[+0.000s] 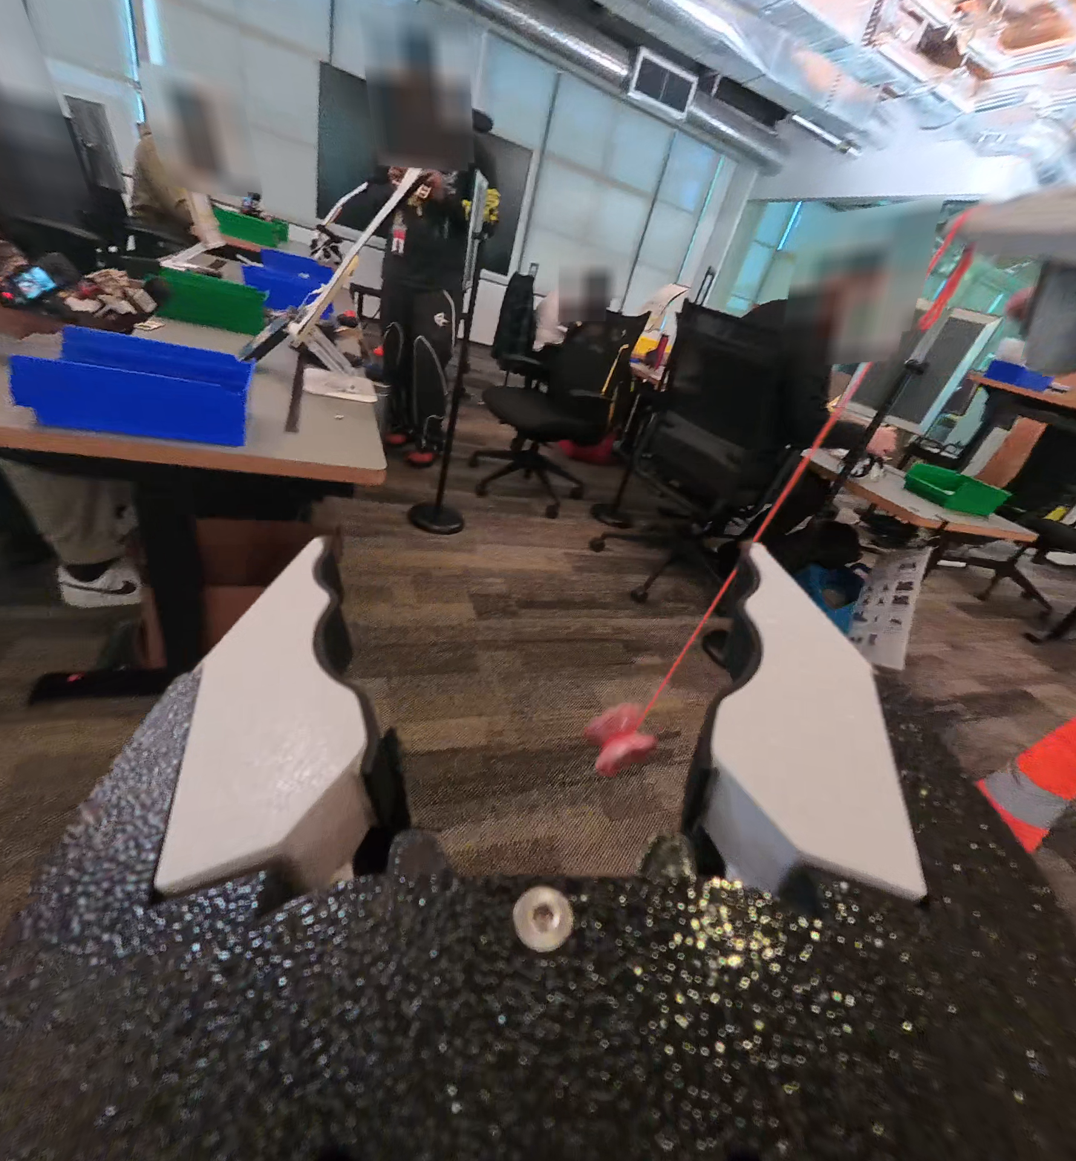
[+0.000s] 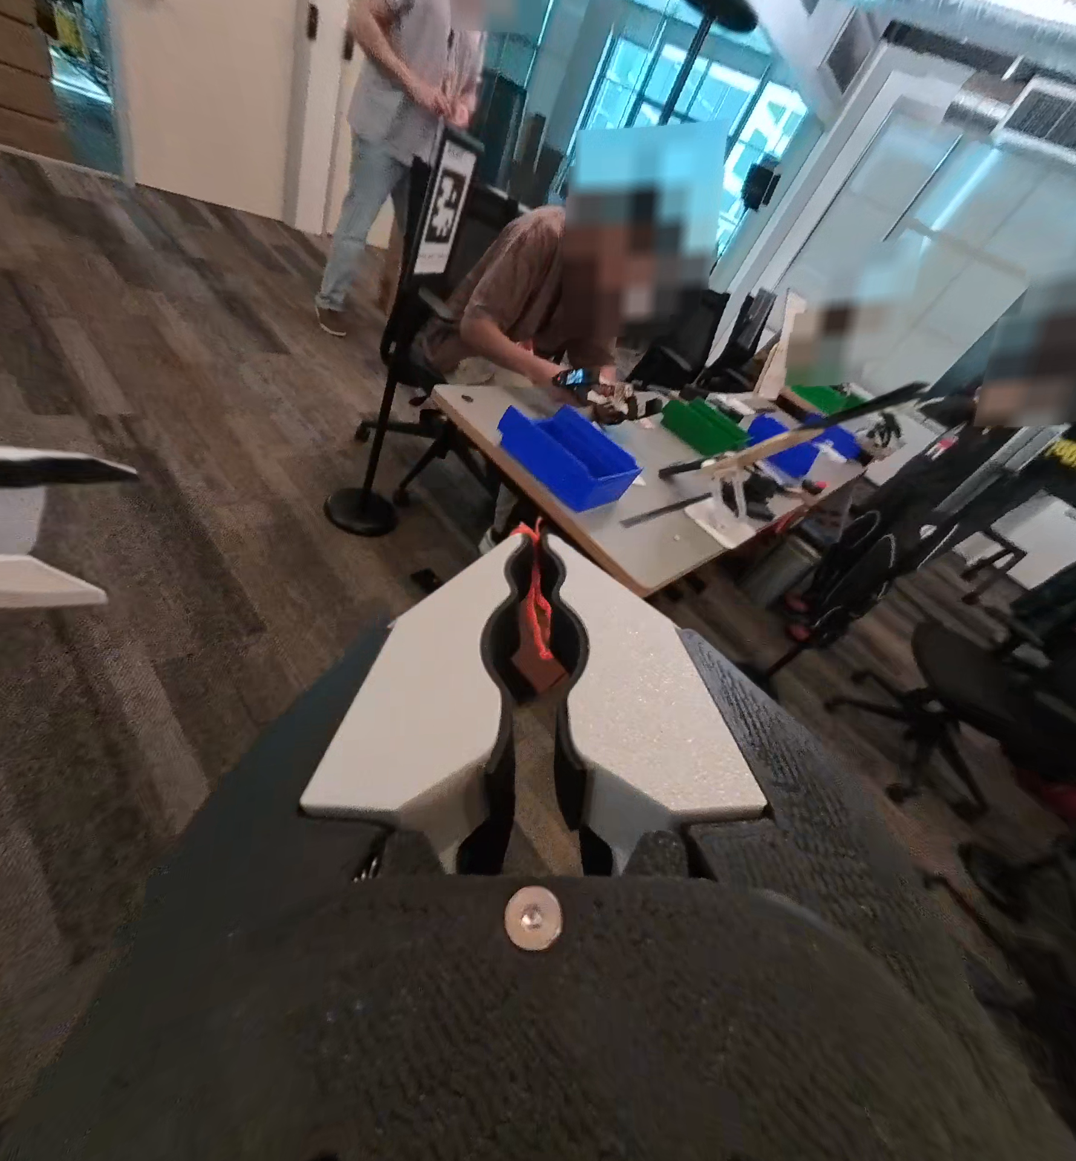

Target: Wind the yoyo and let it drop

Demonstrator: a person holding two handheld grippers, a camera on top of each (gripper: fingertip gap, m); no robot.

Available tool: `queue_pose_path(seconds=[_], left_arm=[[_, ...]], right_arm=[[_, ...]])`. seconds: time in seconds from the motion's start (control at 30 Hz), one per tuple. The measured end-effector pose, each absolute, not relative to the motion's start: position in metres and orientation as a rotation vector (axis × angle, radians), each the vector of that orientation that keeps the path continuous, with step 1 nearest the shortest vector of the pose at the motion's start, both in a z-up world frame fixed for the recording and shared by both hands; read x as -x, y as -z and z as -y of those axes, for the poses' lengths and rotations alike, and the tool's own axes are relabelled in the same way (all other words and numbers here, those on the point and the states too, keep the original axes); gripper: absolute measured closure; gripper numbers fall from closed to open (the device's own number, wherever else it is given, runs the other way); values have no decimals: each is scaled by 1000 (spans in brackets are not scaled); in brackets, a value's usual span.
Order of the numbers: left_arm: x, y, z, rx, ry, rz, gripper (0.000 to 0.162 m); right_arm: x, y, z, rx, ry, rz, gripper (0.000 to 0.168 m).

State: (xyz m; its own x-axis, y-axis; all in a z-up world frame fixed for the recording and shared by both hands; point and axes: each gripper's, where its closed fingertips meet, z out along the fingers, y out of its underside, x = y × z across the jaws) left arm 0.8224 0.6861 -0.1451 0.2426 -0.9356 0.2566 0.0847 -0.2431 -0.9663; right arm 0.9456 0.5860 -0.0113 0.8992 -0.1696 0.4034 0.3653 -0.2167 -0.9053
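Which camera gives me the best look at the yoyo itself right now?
The left wrist view: the pink yoyo hangs blurred on its red string between the open left gripper fingers. The right wrist view shows only string pinched in the right gripper, no yoyo.

Pink yoyo [image 1: 620, 744], red string [image 1: 768, 528], orange cone [image 1: 1047, 776].

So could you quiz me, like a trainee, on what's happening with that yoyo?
1. True or false: the left gripper is shut on the yoyo.
2. Which gripper pinches the red string?
3. Where is the yoyo: A) on the table, B) hanging from the string above the carpet, C) inside a blue bin?

Key:
1. False; its jaws are wide open and the yoyo hangs between them, untouched.
2. The right gripper, shut on the string's end.
3. B.
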Motion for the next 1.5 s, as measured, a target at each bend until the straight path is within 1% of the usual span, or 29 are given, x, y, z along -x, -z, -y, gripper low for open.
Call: queue_pose_path(seconds=[0.17,0.23,0.27,0.3,0.33,0.43,0.47,0.5,0.53,0.7,0.8,0.97,1.1,1.2,1.37,1.5], left_arm=[[-788,140,-679,1469,1203,-882,46],[-783,132,-681,1472,1217,-885,47],[-781,129,-682,1476,1221,-882,47],[-779,126,-684,1478,1222,-880,47],[-778,122,-686,1478,1220,-877,47],[-776,112,-688,1461,1208,-878,49],[-778,109,-688,1457,1207,-880,49],[-778,106,-687,1453,1210,-880,49],[-780,102,-685,1449,1214,-878,49],[-786,90,-679,1442,1273,-864,50],[-791,84,-672,1442,1299,-880,51],[-798,75,-657,1425,1300,-944,50],[-797,62,-648,1397,1295,-976,49],[-795,56,-644,1384,1294,-995,48],[-795,59,-640,1397,1296,-1001,49],[-792,69,-639,1432,1298,-1001,50]], right_arm=[[-953,92,-586,1878,384,76,168],[-957,107,-590,1934,328,94,168],[-963,100,-595,1934,322,108,168],[-973,75,-598,1898,355,118,168],[-987,29,-599,1800,438,111,168],[-1003,-168,-557,1331,654,90,168],[-1000,-210,-542,1257,670,99,168],[-997,-232,-536,1253,664,119,168],[-996,-238,-537,1291,647,140,168],[-999,-206,-555,1458,714,221,168],[-1013,-202,-559,1469,779,206,168],[-1032,-211,-549,1451,899,167,168],[-1031,-186,-540,1489,872,133,168],[-1024,-139,-543,1566,766,116,168],[-1010,-23,-573,1774,550,95,168],[-1009,64,-580,1954,475,52,168]])
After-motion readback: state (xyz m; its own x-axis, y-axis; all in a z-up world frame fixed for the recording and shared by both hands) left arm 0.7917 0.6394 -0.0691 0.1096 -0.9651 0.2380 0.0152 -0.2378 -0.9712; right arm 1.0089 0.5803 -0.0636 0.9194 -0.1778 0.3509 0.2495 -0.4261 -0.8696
